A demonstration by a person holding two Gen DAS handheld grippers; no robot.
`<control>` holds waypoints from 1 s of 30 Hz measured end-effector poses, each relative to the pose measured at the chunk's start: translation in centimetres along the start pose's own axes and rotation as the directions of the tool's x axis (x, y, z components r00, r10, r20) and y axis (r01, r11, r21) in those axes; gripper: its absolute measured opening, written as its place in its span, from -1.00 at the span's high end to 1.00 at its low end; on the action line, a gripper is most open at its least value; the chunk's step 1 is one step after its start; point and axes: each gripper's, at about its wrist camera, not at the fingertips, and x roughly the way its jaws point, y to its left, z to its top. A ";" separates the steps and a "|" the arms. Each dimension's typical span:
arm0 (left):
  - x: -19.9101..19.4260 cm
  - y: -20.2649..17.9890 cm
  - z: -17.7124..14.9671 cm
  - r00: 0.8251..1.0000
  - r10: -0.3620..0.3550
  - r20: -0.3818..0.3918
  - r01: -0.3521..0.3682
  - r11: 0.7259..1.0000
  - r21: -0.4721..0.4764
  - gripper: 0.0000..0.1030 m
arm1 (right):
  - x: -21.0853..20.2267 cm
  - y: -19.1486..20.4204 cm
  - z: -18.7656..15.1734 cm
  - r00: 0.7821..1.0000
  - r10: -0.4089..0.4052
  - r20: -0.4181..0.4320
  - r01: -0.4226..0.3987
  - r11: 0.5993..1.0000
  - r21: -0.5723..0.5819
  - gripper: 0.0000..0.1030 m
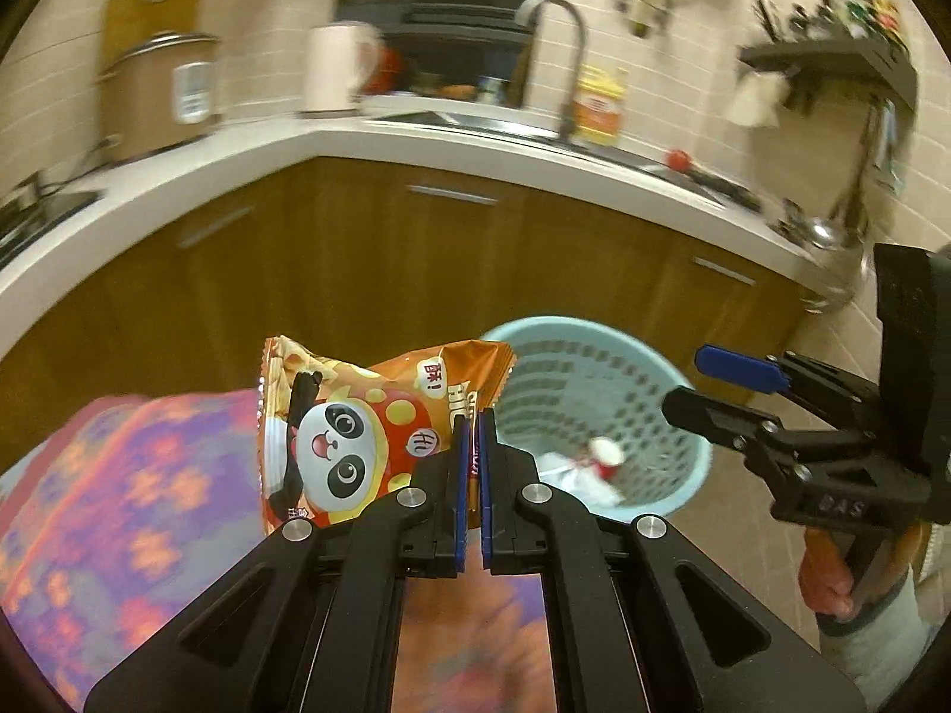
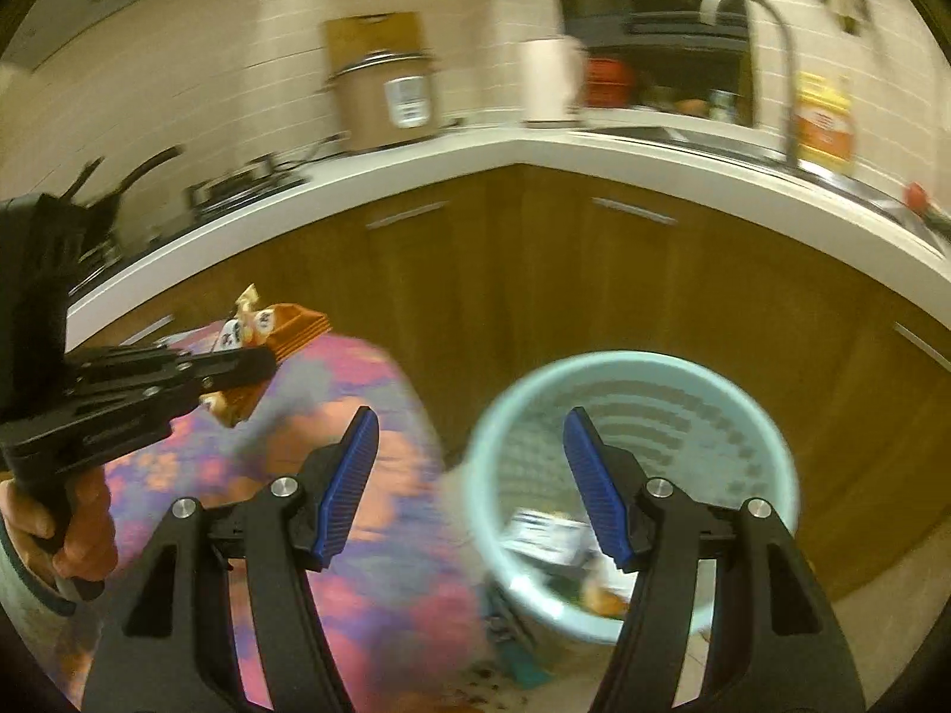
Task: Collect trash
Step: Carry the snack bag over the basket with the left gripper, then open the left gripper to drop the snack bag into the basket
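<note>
Pinching the edge of an orange snack packet (image 1: 362, 434), the left gripper (image 1: 474, 445) has its blue pads nearly together with only the thin wrapper between them. The packet, printed with a cartoon panda, stands upright and leans out to the left of the fingers, held in the air above a cloth (image 1: 119, 487) patterned in pink, purple and orange. From the right wrist view the same packet (image 2: 279, 327) shows as a folded orange strip clamped at the tip of the left gripper (image 2: 255, 365), with the person's left hand (image 2: 65, 529) wrapped around the handle below.

The right gripper (image 2: 469, 475) is spread wide and holds nothing; one blue pad (image 2: 348, 487) lies over the cloth (image 2: 368, 535), the other over the mouth of the bin. In the left wrist view it reaches in from the right edge (image 1: 707, 383), just above the bin's rim.

Standing on the floor beside the cloth is a pale blue perforated bin (image 2: 767, 463), which already has some white and dark scraps at its bottom, too blurred to name. The packet is near the bin (image 1: 695, 416) but not over its opening.

Behind are brown cabinet doors (image 1: 386, 249), then a white counter (image 1: 249, 160) with a rice cooker (image 1: 160, 95), a white kettle (image 1: 336, 65) and a curved tap (image 1: 564, 59) over the sink.
</note>
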 end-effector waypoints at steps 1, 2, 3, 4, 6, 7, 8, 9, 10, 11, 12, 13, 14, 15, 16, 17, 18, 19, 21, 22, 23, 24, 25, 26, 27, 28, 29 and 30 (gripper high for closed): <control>1.0 -1.1 0.3 1.000 -0.014 -0.005 0.014 1.000 0.013 0.99 | -0.2 -1.8 -0.1 1.000 -0.023 0.000 0.023 1.000 0.020 -0.18; 2.2 -2.4 0.7 0.999 -0.034 -0.014 0.035 0.999 0.027 0.99 | -0.4 -2.9 -0.2 0.999 -0.036 -0.001 0.036 0.999 0.034 -0.18; 2.9 -3.2 0.9 0.999 -0.045 -0.019 0.046 0.998 0.034 0.99 | -0.5 -4.1 -0.3 0.999 -0.047 -0.001 0.047 0.998 0.049 -0.18; 3.9 -4.2 1.1 0.998 -0.057 -0.028 0.059 0.997 0.042 0.98 | -0.5 -5.5 -0.5 0.998 -0.057 -0.002 0.057 0.996 0.069 -0.18; 6.3 -6.0 1.6 0.995 -0.084 -0.054 0.087 0.995 0.055 0.98 | -0.4 -7.5 -0.7 0.997 -0.074 -0.007 0.074 0.993 0.096 -0.18; 7.0 -6.6 1.7 0.994 -0.086 -0.064 0.090 0.994 0.063 0.98 | -0.4 -8.7 -1.0 0.996 -0.083 -0.011 0.084 0.990 0.117 -0.18; 7.9 -7.3 1.7 0.993 -0.090 -0.077 0.096 0.993 0.073 0.98 | -0.3 -9.5 -1.2 0.996 -0.086 -0.014 0.087 0.988 0.131 -0.18; 8.7 -7.8 1.6 0.991 -0.097 -0.091 0.104 0.991 0.078 0.98 | -0.3 -10.2 -1.4 0.996 -0.088 -0.016 0.089 0.986 0.142 -0.18; 9.3 -8.2 1.5 0.990 -0.102 -0.101 0.110 0.991 0.081 0.98 | -0.2 -10.9 -1.7 0.996 -0.092 -0.021 0.094 0.984 0.154 -0.18; 10.2 -8.6 1.3 0.988 -0.104 -0.114 0.114 0.990 0.086 0.97 | 0.0 -11.6 -2.0 0.995 -0.098 -0.026 0.101 0.981 0.166 -0.18; 10.6 -8.9 1.3 0.987 -0.103 -0.121 0.114 0.989 0.089 0.96 | 0.3 -12.2 -2.3 0.994 -0.100 -0.033 0.104 0.979 0.175 -0.18; 11.2 -9.0 1.4 0.986 -0.102 -0.130 0.114 0.989 0.089 0.91 | 0.5 -12.5 -2.5 0.994 -0.100 -0.039 0.106 0.978 0.181 -0.18; 12.0 -9.1 1.4 0.985 -0.102 -0.141 0.114 0.990 0.083 0.84 | 0.8 -12.7 -2.6 0.994 -0.102 -0.045 0.109 0.977 0.185 -0.18; 12.4 -9.0 1.3 0.984 -0.104 -0.148 0.116 0.990 0.079 0.80 | 1.0 -13.0 -2.8 0.993 -0.105 -0.052 0.113 0.976 0.187 -0.18; 12.7 -9.0 1.3 0.983 -0.102 -0.153 0.114 0.990 0.076 0.78 | 1.5 -13.1 -3.0 0.992 -0.108 -0.059 0.117 0.975 0.187 -0.18; 13.1 -8.9 1.2 0.983 -0.094 -0.160 0.106 0.992 0.071 0.78 | 1.7 -13.2 -3.1 0.992 -0.109 -0.063 0.119 0.975 0.187 -0.18; 13.3 -8.8 1.2 0.982 -0.093 -0.165 0.105 0.992 0.068 0.78 | 1.9 -13.3 -3.2 0.992 -0.110 -0.066 0.121 0.975 0.185 -0.18; 13.2 -8.7 1.2 0.982 -0.095 -0.166 0.107 0.992 0.065 0.75 | 2.2 -13.2 -3.3 0.991 -0.115 -0.070 0.126 0.976 0.180 -0.19; 12.7 -8.4 1.3 0.986 -0.087 -0.144 0.096 0.994 0.056 0.51 | 2.3 -12.9 -3.4 0.990 -0.122 -0.071 0.133 0.976 0.173 -0.22; 12.5 -8.3 1.4 0.987 -0.082 -0.136 0.089 0.995 0.049 0.31 | 2.3 -12.9 -3.4 0.990 -0.122 -0.069 0.132 0.977 0.170 -0.23; 12.2 -8.1 1.5 0.989 -0.077 -0.126 0.083 0.996 0.040 0.23 | 2.2 -12.7 -3.4 0.990 -0.120 -0.067 0.130 0.977 0.167 -0.23; 11.8 -7.8 1.5 0.991 -0.069 -0.112 0.073 0.997 0.030 0.21 | 2.2 -12.5 -3.3 0.991 -0.119 -0.064 0.128 0.978 0.164 -0.24; 11.4 -7.8 1.6 0.992 -0.062 -0.106 0.065 0.998 0.026 0.19 | 2.0 -12.3 -3.3 0.991 -0.120 -0.061 0.128 0.979 0.160 -0.25; 11.1 -7.7 1.6 0.994 -0.055 -0.099 0.057 0.998 0.020 0.14 | 1.8 -12.1 -3.2 0.991 -0.123 -0.058 0.131 0.979 0.155 -0.25; 10.5 -7.4 1.6 0.995 -0.043 -0.089 0.044 0.999 0.009 0.11 | 1.7 -11.9 -3.2 0.991 -0.126 -0.055 0.132 0.980 0.151 -0.25; 10.1 -7.4 1.6 0.996 -0.036 -0.083 0.036 0.999 0.004 0.05 | 1.5 -11.8 -3.1 0.991 -0.125 -0.052 0.132 0.980 0.149 -0.26; 9.6 -7.3 1.6 0.997 -0.024 -0.071 0.024 1.000 -0.001 -0.05 | 1.2 -11.6 -3.1 0.991 -0.125 -0.048 0.130 0.980 0.148 -0.26; 8.9 -7.2 1.6 0.998 -0.009 -0.055 0.008 1.000 -0.010 -0.09 | 1.0 -11.4 -3.0 0.991 -0.125 -0.043 0.130 0.981 0.146 -0.26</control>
